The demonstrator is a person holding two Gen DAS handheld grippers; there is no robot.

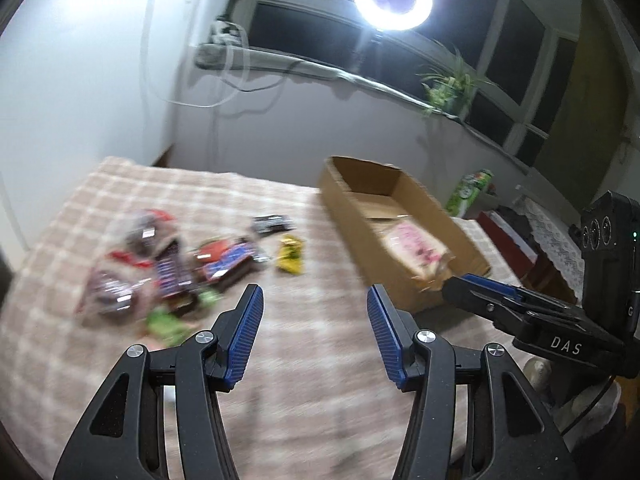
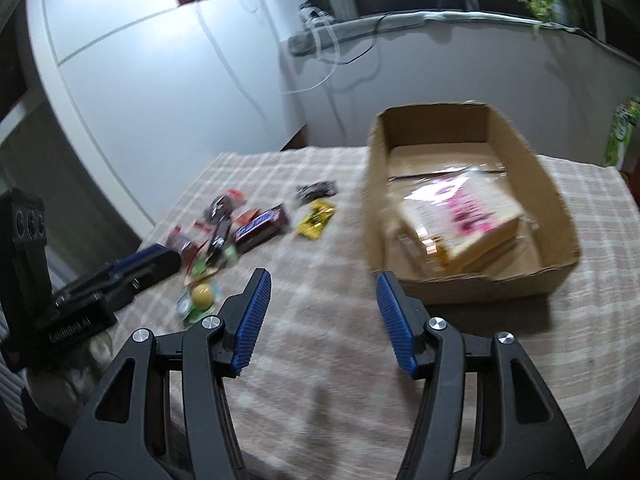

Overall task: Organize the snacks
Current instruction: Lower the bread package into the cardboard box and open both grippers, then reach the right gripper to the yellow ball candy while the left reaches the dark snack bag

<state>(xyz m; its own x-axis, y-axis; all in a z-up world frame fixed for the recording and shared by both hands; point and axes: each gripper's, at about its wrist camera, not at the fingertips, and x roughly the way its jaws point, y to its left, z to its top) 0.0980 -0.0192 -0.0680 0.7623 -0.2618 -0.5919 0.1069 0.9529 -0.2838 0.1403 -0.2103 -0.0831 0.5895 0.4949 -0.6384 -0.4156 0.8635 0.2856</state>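
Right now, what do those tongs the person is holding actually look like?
Both the left tongs and the right tongs are black plastic with two fingers, each lined with a ribbed blue pad and fixed by silver round bolts. The right one's body carries white "DAS" lettering and a black box with three round lenses.

1. Your left gripper (image 1: 315, 312) has its jaws spread wide, nothing between the blue pads (image 1: 244, 336).
2. Your right gripper (image 2: 322, 300) is the same: jaws wide apart, nothing gripped.
3. Both point forward, side by side.
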